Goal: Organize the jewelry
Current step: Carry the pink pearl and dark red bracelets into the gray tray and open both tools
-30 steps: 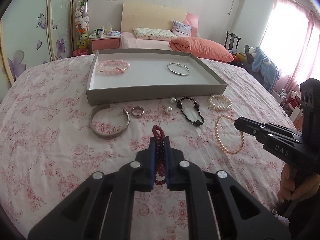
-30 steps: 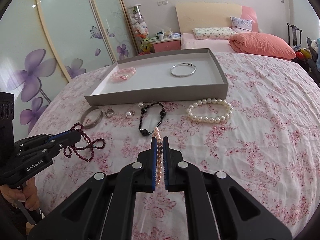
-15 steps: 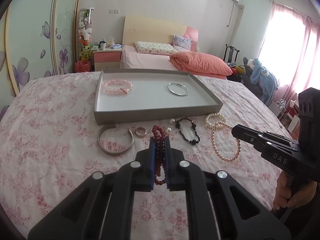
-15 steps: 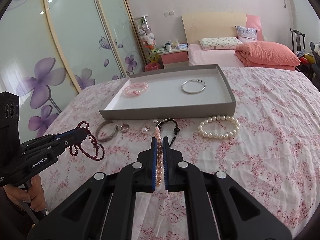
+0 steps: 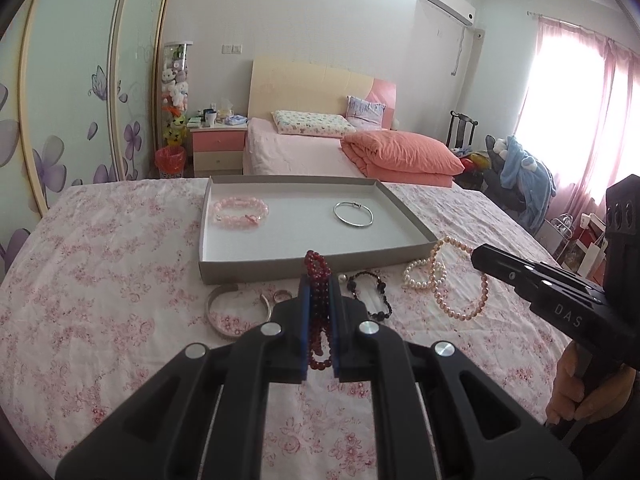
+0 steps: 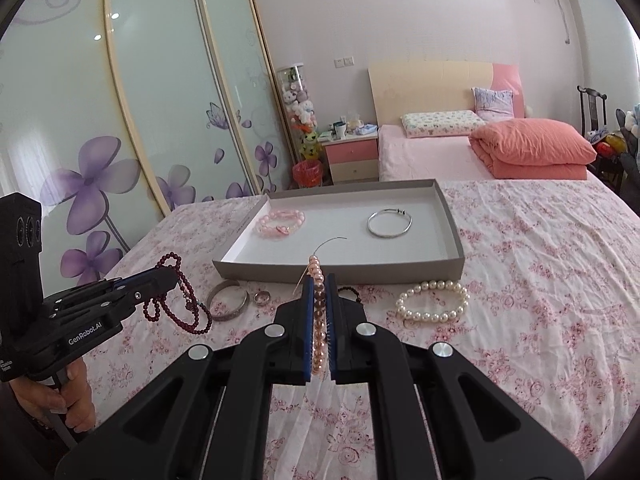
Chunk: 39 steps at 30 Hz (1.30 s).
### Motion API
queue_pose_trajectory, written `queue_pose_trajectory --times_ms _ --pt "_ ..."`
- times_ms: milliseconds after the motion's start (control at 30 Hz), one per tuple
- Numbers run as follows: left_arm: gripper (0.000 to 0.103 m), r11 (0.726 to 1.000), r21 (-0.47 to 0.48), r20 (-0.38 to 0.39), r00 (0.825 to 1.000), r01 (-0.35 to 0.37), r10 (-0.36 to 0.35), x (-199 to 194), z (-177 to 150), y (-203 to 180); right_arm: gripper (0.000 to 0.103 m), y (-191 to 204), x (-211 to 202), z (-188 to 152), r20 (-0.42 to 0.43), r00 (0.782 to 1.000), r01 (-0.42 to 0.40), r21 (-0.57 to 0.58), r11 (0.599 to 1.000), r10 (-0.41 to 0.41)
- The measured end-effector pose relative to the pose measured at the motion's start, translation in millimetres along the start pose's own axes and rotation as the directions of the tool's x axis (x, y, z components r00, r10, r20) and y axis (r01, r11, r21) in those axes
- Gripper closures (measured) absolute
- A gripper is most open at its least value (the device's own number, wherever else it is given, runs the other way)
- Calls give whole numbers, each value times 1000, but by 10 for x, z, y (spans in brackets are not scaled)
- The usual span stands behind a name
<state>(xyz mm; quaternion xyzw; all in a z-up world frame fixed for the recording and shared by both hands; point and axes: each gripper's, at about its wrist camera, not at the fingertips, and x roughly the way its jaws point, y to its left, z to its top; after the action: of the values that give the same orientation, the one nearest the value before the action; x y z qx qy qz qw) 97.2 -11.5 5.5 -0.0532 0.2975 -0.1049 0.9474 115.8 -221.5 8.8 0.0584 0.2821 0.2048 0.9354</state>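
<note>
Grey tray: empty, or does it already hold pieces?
Not empty. The grey tray holds two pieces: a pink bead bracelet at its left end and a silver bangle toward the right. The rest of its floor is bare.

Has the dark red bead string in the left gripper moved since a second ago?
Yes. The dark red bead string has come up off the bedspread; it now hangs from the left gripper beside the grey tray.

A floral bedspread point(image 6: 540, 264) carries a grey tray point(image 6: 340, 272), white pearl bracelet point(image 6: 432, 302), silver cuff point(image 6: 228, 300), ring point(image 6: 262, 298) and black bead bracelet point(image 5: 370, 296)
</note>
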Motion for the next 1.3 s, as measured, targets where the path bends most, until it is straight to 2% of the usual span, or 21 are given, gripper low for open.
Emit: queue_pose_trajectory --times_ms 300,600,967,1167,1300 --pt "94 1000 15 53 998 -19 18 -8 216 6 96 -23 -92 259 89 995 35 -26 999 -32" --pt "94 1000 -3 70 997 -28 28 144 507 88 96 -57 -51 515 146 988 49 -37 998 -43" --pt "94 998 -20 72 996 -52 53 388 710 178 96 -132 171 651 157 987 50 -40 998 -43" --pt "94 998 -30 67 996 -62 64 662 893 260 96 -259 519 817 127 990 56 -21 998 -53" --pt "94 997 -46 36 997 -60 62 927 1009 338 96 -344 824 876 83 994 67 -11 998 -66"
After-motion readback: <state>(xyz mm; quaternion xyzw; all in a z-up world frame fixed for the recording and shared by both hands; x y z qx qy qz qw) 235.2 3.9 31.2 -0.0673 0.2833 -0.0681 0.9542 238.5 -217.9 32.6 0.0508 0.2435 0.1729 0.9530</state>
